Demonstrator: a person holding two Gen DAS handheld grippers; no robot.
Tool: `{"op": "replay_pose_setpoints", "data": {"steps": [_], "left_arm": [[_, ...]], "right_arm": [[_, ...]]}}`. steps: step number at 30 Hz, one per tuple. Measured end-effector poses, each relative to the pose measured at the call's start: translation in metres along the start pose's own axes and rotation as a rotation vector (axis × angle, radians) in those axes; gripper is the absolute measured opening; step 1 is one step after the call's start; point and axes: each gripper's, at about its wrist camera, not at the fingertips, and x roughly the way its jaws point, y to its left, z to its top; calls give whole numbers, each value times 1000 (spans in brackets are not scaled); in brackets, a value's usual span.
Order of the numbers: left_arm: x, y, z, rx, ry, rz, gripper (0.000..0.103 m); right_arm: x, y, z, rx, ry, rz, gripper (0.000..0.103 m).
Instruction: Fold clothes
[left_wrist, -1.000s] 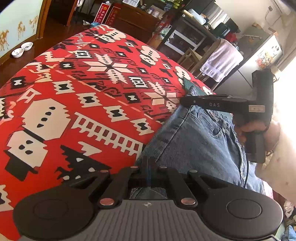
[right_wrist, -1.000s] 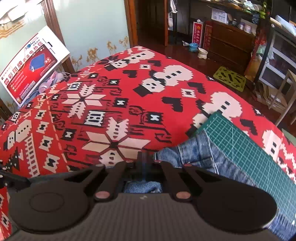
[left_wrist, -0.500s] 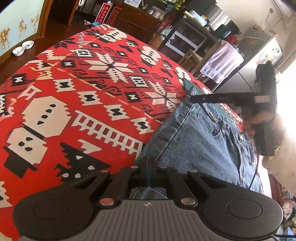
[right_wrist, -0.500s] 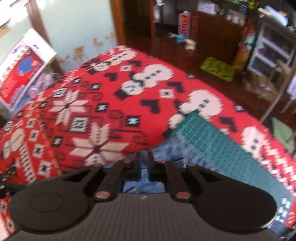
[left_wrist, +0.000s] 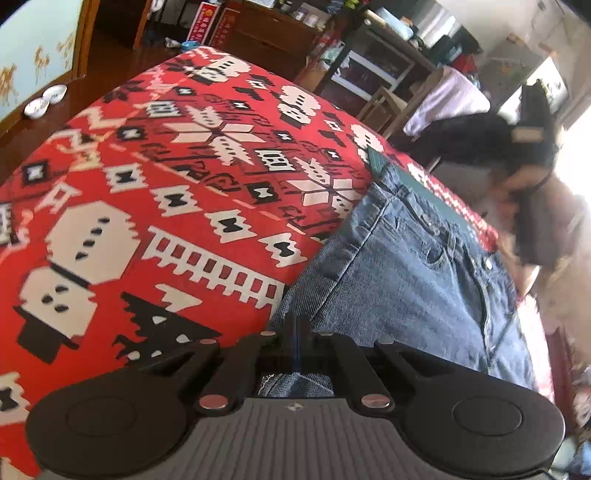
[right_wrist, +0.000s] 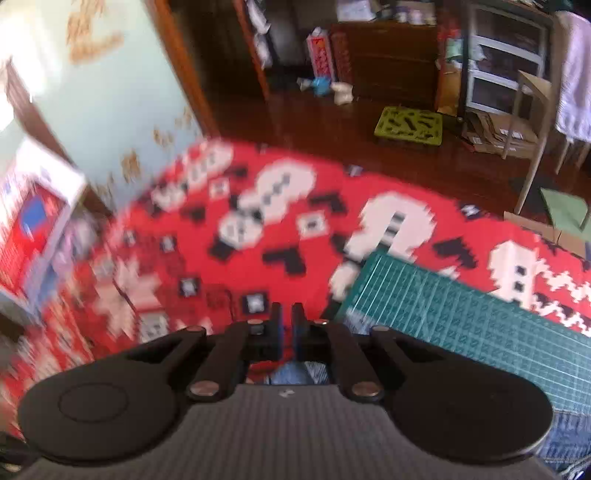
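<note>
Jeans (left_wrist: 399, 280) on red blanket (left_wrist: 155, 206), left gripper (left_wrist: 296, 325) pinching

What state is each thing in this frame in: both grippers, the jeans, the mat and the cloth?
left gripper: shut on the near edge of the jeans
right gripper: shut but for a slit, nothing between its tips, raised off the jeans
jeans: lying flat, far part over the mat
green cutting mat: flat on the cloth, partly covered by denim
red patterned cloth: spread smooth
</note>
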Motion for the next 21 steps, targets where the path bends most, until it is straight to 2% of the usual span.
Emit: {"op": "replay_pose_setpoints", "data": {"steps": [4, 10, 16, 20, 21], "left_arm": [[-7, -13, 8, 35, -3, -2, 3], [-15, -46, 20, 98, -1, -25, 3], [-2, -101, 28, 254, 51, -67, 3], [28, -142, 23, 348, 122, -94, 3], [36, -152, 21, 369, 141, -97, 3]], "right_arm": [[-50, -14, 12, 25, -47, 13, 6], [-135, -42, -6, 15, -80, -8, 8], [-223, -91, -64, 93, -113, -57, 9], [-276, -137, -116, 207, -143, -112, 11], [-286, -146, -132, 227, -144, -137, 14]]}}
